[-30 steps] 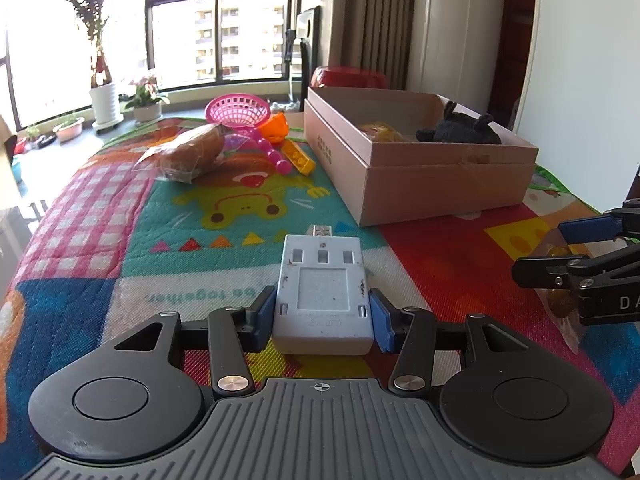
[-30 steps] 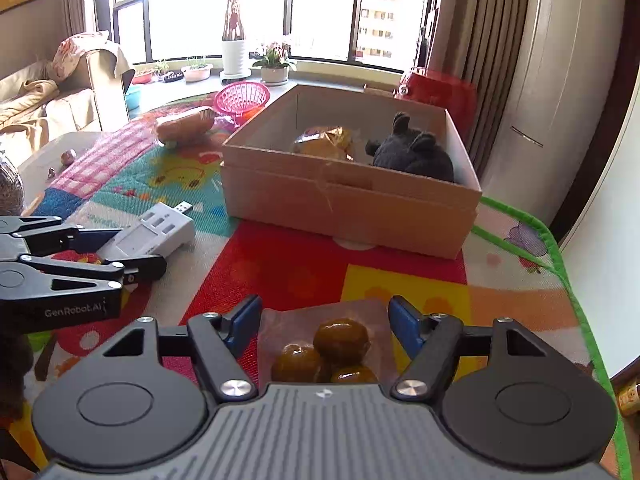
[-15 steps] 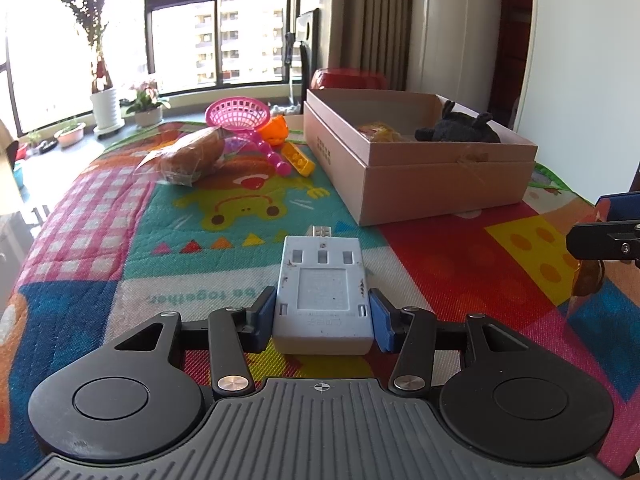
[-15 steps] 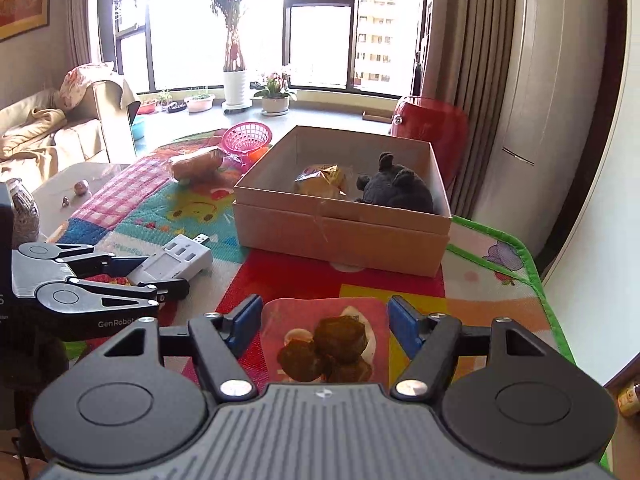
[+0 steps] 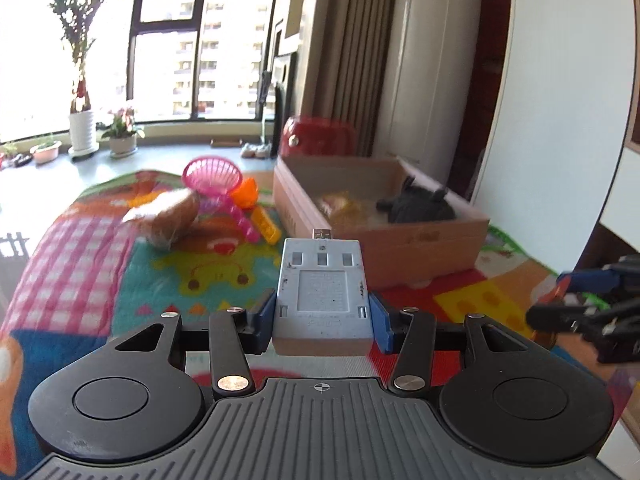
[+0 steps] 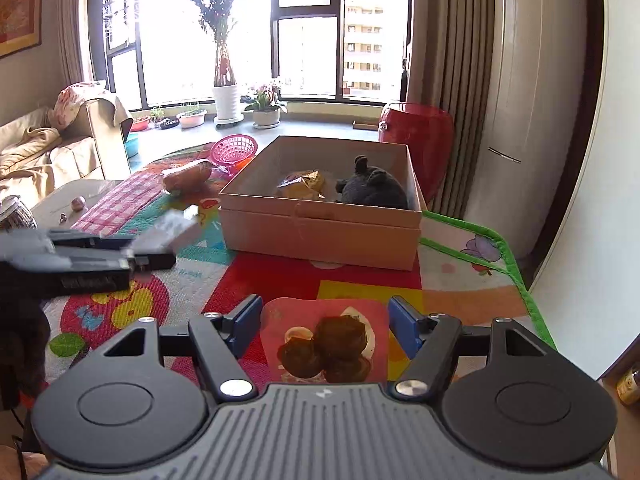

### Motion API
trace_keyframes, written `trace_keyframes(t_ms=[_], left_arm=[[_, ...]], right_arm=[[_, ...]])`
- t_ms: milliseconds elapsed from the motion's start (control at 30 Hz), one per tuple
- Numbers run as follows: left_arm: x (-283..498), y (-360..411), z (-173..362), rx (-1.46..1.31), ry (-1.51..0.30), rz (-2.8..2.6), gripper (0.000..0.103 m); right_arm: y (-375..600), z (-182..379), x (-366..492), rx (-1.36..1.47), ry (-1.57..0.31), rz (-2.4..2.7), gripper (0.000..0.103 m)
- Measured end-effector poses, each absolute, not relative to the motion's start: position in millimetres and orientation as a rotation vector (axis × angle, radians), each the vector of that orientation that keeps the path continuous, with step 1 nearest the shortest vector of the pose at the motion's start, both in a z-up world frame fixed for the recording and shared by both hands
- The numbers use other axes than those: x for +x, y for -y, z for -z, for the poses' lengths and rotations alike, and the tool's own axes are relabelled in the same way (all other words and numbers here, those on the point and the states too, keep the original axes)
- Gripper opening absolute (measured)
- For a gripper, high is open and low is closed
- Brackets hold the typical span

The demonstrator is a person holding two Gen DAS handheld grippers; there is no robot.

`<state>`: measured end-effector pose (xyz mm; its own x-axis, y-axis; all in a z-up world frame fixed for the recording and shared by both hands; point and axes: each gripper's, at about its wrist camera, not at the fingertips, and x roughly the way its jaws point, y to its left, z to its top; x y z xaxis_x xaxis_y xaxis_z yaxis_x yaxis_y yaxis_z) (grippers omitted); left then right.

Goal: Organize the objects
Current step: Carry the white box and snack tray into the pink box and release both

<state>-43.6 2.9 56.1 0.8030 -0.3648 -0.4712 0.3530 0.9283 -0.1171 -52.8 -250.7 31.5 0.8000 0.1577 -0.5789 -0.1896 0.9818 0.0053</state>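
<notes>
Cargo in both my hands is now off the mat: the white USB adapter (image 5: 322,296), pinched flat between the blue pads of my left gripper (image 5: 322,316), hangs above the play mat (image 5: 100,240) where a second ago it lay on it, plug tip toward the cardboard box (image 6: 320,228). My right gripper (image 6: 324,328) clamps a clear packet of brown sweets (image 6: 326,344), and it too has come up and drawn nearer the box. I read that as both pickups done and the carry to the box under way. The box already holds a dark plush toy (image 6: 374,190) and a gold-wrapped snack (image 6: 304,182). Left on the mat beyond are a wrapped bread loaf (image 5: 172,218) and a pink basket (image 5: 212,174).

Writing: the adapter's label panel is too blurred to read, as is the print on the box side.
</notes>
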Motion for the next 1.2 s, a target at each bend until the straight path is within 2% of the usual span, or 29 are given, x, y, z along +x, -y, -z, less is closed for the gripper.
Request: trace_keyframes(t_ms=[167, 233, 400, 500, 633, 800, 867, 933, 1200], left_arm=[[0, 21, -117, -0.083, -0.377, 0.441, 0.053], [32, 37, -127, -0.088, -0.397, 0.494, 0.055], [85, 55, -100, -0.073, -0.465, 0.394, 0.052], [73, 27, -93, -0.175, -0.421, 0.406, 0.052], [49, -12, -80, -0.163, -0.421, 0.346, 0.052], [43, -46, -63, -0.149, -0.505, 0.246, 0.052], [42, -55, -57, -0.159, -0.518, 0.228, 0.052], [38, -65, -52, -0.162, -0.528, 0.215, 0.052], [35, -77, -47, -0.152, -0.52, 0.212, 0.052]], right_arm=[[246, -36, -47, -0.075, -0.604, -0.193, 0.069], [246, -39, -45, -0.079, -0.593, -0.194, 0.069], [248, -44, -40, -0.08, -0.582, -0.191, 0.069], [253, -54, -34, -0.062, -0.576, -0.194, 0.069], [260, -84, -9, -0.005, -0.557, -0.206, 0.069], [243, -129, 64, -0.006, -0.55, -0.221, 0.069], [230, -136, 99, -0.036, -0.566, -0.224, 0.074], [220, -132, 127, -0.054, -0.602, -0.172, 0.087], [200, -92, 155, -0.096, -0.681, -0.148, 0.088]])
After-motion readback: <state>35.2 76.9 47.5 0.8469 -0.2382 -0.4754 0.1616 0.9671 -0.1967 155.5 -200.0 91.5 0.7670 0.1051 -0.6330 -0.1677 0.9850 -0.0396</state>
